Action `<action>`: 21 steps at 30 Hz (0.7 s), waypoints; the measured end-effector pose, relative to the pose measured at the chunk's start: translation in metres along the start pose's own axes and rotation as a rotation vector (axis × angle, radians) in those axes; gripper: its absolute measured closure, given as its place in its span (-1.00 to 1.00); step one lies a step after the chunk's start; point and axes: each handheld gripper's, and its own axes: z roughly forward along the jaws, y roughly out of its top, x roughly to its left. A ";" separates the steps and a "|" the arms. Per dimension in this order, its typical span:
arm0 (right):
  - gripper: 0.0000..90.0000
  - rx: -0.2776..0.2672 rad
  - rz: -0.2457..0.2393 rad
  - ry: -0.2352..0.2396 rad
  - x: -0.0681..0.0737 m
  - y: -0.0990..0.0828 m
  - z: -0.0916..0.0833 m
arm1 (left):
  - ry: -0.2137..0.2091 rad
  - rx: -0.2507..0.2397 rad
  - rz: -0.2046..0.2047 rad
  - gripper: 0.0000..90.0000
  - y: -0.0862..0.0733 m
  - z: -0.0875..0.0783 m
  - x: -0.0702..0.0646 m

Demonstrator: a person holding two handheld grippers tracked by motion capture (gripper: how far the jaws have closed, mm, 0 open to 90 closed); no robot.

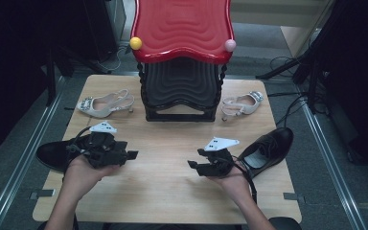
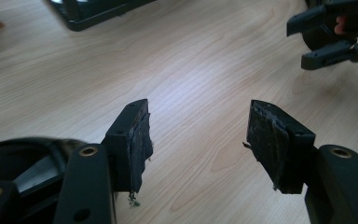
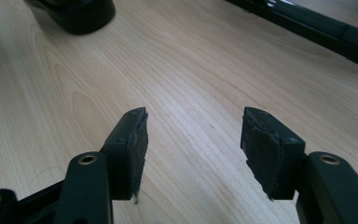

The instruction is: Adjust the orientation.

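— While you held both tools over the table [image 1: 167,191], what did the left gripper [image 1: 130,155] carry?
— Nothing. Your left gripper's jaws stood wide apart over bare wood, and its worn pads [image 2: 139,140] touched no object. It hung just beside the black shoe [image 1: 52,154] at the table's left edge.
— And your right gripper [image 1: 193,166]?
— You had it spread wide as well, empty, pads [image 3: 265,144] clear of the wood. It sat just beside the other black shoe [image 1: 268,148], which lay tilted at the right edge.
— Where did the pale pair lie?
— One white sandal [image 1: 104,104] lay left of the black rack [image 1: 181,91], the other white sandal [image 1: 242,104] right of it, both well apart from your grippers. A red tray [image 1: 182,28] topped that rack.
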 end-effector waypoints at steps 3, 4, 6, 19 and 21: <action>-0.06 0.014 0.003 0.013 0.001 0.004 0.003 | 0.029 -0.016 -0.022 -0.11 -0.002 -0.008 0.005; -0.06 0.015 0.001 0.014 0.002 0.005 0.003 | 0.042 -0.017 -0.032 -0.11 -0.003 -0.011 0.007; -0.06 0.012 -0.010 0.013 0.003 0.006 0.004 | 0.064 -0.023 -0.060 -0.10 -0.006 -0.015 0.012; -0.07 0.050 -0.024 0.034 0.004 0.012 0.016 | 0.185 0.111 -0.159 -0.03 -0.020 0.000 0.047; -0.07 0.051 -0.026 0.033 0.004 0.013 0.017 | 0.184 0.126 -0.167 0.00 -0.022 0.006 0.050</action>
